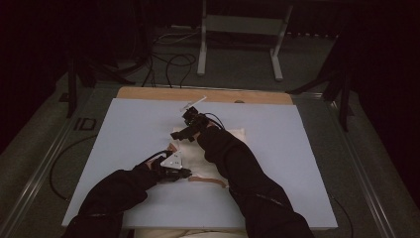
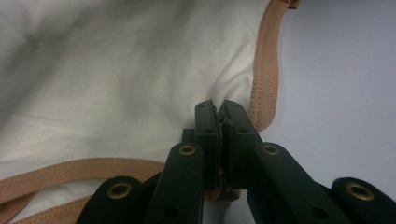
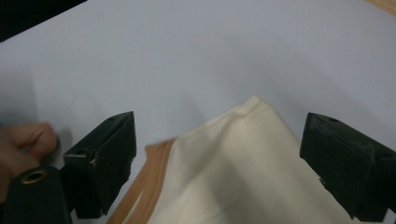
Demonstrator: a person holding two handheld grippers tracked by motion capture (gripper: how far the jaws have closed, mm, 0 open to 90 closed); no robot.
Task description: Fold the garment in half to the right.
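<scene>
Black jaws of the left gripper (image 2: 222,114) are pressed together on the edge of a white cloth bag (image 2: 116,79), right where its tan strap (image 2: 266,70) runs along the hem. From that pinch the cloth spreads up and left, with the pale blue table cover (image 2: 345,93) to the right. Farther out, the right gripper (image 3: 217,154) stands wide open, its jaws either side of a corner of the bag without touching it. Seen from above, the bag lies near the middle of the table between both grippers.
</scene>
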